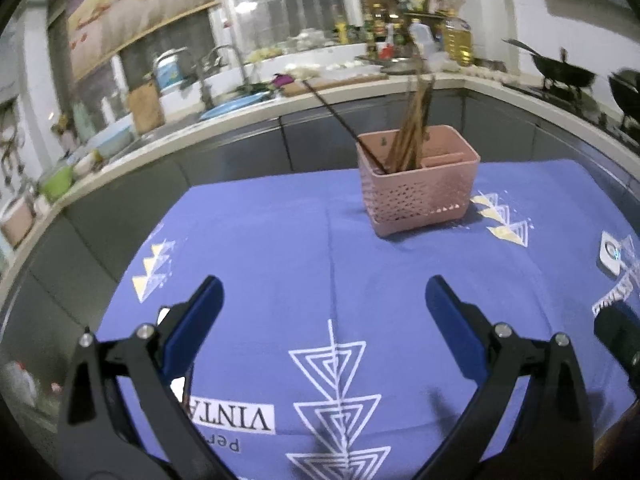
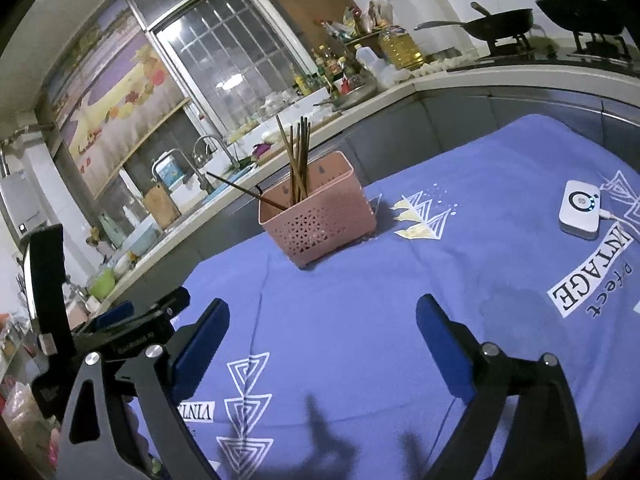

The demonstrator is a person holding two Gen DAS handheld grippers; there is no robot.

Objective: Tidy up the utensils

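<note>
A pink perforated utensil basket (image 1: pixel 418 190) stands on the blue tablecloth (image 1: pixel 280 248), also in the right wrist view (image 2: pixel 320 216). Several brown chopsticks (image 1: pixel 412 128) stand upright in it, and one dark chopstick (image 1: pixel 340 120) leans out to the left; the right wrist view shows the bundle (image 2: pixel 298 160) and the leaning one (image 2: pixel 244 192). My left gripper (image 1: pixel 324 296) is open and empty above the cloth, well short of the basket. My right gripper (image 2: pixel 322 318) is open and empty. The left gripper's body (image 2: pixel 132 328) shows at the left of the right wrist view.
A small white device with a cable (image 2: pixel 580 210) lies on the cloth at the right, also in the left wrist view (image 1: pixel 610 254). A kitchen counter (image 1: pixel 240 120) with a sink, bottles and bowls runs behind the table. Woks (image 2: pixel 504 24) sit on a stove at the back right.
</note>
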